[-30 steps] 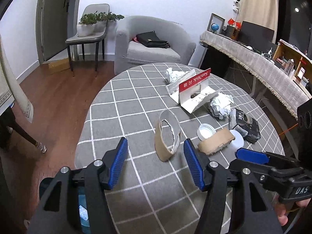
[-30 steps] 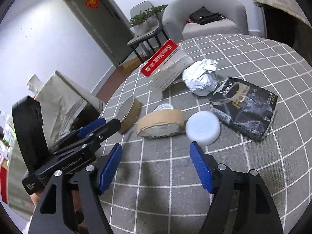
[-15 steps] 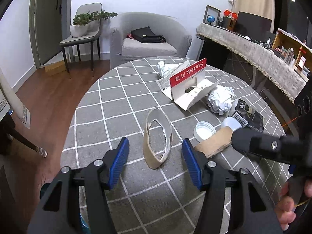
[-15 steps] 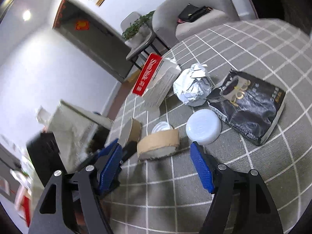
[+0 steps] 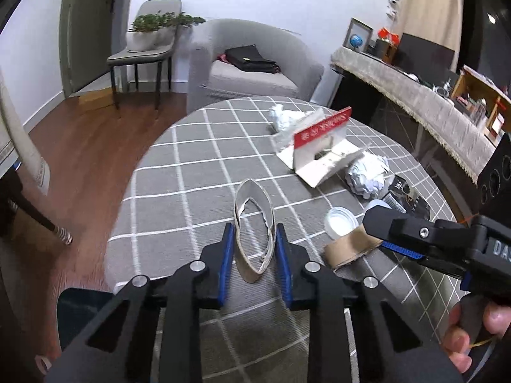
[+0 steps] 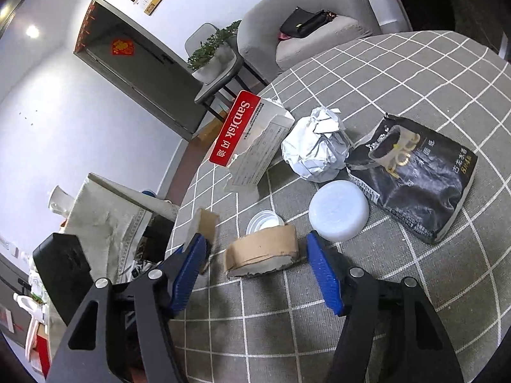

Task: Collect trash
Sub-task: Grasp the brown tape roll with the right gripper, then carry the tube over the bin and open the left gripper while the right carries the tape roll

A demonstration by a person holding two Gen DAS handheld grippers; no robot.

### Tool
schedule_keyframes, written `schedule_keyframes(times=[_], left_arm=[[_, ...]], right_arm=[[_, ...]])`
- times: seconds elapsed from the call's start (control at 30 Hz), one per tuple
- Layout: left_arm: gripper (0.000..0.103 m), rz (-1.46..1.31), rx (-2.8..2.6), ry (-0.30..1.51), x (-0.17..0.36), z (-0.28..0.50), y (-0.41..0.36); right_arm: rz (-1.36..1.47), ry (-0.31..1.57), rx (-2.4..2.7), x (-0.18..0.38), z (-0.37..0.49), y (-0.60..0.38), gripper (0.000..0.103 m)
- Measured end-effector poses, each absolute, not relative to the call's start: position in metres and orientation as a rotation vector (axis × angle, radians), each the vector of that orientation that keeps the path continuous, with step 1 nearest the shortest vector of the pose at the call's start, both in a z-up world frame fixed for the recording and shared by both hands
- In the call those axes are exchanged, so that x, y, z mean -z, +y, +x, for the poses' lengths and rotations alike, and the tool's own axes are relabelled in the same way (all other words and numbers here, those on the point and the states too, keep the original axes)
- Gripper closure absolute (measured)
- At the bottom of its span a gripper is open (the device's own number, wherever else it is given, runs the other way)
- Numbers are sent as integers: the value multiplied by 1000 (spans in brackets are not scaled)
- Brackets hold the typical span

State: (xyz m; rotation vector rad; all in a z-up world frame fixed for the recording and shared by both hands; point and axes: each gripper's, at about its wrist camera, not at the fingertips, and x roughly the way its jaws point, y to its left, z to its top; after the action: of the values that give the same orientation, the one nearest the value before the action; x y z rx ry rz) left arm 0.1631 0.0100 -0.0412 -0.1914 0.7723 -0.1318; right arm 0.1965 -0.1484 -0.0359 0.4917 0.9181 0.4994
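The left gripper (image 5: 252,255) has just been closing, and its blue pads now press both flanks of the upright cardboard ring (image 5: 254,229), squashing it into a narrow pointed oval; a second ago they stood wide with the ring loose between them. That reads as a grasp made, so lifting it off the checked table (image 5: 191,166) looks next. The right gripper (image 6: 255,265) has been narrowing too, yet sits about half open, straddling the flat tape core (image 6: 262,252) without clear contact. From that core, the small white cap (image 6: 265,221) lies at twelve o'clock, the pale lid (image 6: 338,210) at two, and the foil ball (image 6: 314,146) and black pouch (image 6: 415,172) beyond
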Motion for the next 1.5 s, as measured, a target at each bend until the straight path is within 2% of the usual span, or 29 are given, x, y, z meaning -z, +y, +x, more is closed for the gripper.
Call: schedule_keyframes(times=[0.23, 0.43, 0.57, 0.7, 1.03, 1.1, 1.5], left_arm=[[76, -177, 117, 732, 28, 140, 31], [76, -180, 95, 732, 25, 124, 50], [76, -186, 72, 732, 24, 114, 65], [76, -189, 45, 734, 24, 106, 80], [76, -222, 8, 740, 24, 92, 103], [76, -216, 5, 741, 23, 91, 105], [76, -221, -33, 758, 29, 83, 124]], right_arm=[[356, 909, -442, 32, 196, -130, 40], [320, 909, -403, 33, 196, -127, 52], [325, 913, -411, 32, 196, -126, 55], [349, 909, -428, 29, 196, -130, 63], [303, 889, -452, 15, 190, -117, 73], [281, 880, -457, 11, 188, -112, 77], [215, 844, -464, -2, 182, -96, 80]])
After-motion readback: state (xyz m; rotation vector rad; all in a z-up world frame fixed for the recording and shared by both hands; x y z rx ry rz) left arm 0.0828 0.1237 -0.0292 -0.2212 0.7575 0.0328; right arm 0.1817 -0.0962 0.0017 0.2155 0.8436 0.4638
